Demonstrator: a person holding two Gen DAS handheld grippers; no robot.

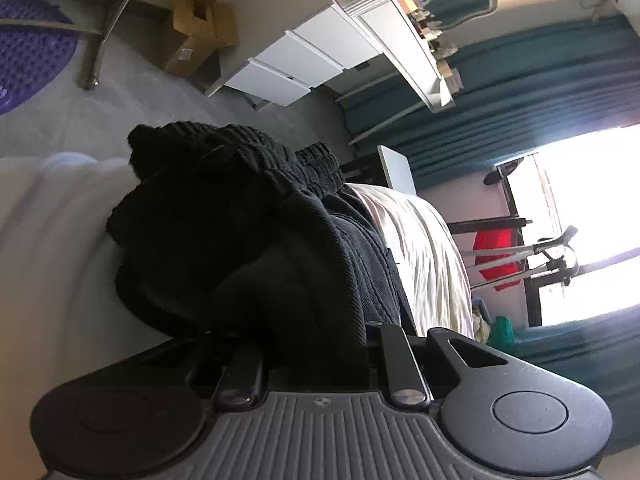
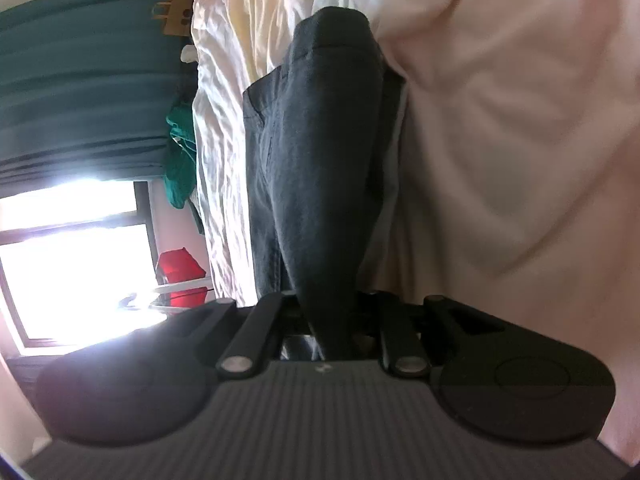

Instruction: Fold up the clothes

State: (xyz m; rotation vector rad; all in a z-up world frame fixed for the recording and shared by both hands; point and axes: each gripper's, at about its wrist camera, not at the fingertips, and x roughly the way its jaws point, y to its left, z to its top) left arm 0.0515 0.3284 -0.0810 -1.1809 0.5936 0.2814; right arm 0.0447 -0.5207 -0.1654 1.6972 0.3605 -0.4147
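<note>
A black garment (image 1: 224, 216) with a ribbed elastic waistband (image 1: 316, 168) hangs bunched over a bed's white sheet (image 1: 424, 248). My left gripper (image 1: 316, 344) is shut on a thick fold of it, and the cloth hides the fingertips. In the right wrist view the same dark garment (image 2: 320, 160) stretches away from my right gripper (image 2: 328, 312) across the crumpled pale sheet (image 2: 500, 120). A narrow fold is pinched between that gripper's jaws, so it is shut on the cloth. Both views are rolled on their side.
A white drawer unit (image 1: 296, 60), an open cardboard box (image 1: 196, 28) and a purple mat (image 1: 28, 48) stand on the grey floor beyond the bed. Teal curtains (image 1: 540, 68) frame a bright window (image 1: 592, 200). A red cloth (image 2: 176, 272) and a green cloth (image 2: 180, 160) lie beside the bed.
</note>
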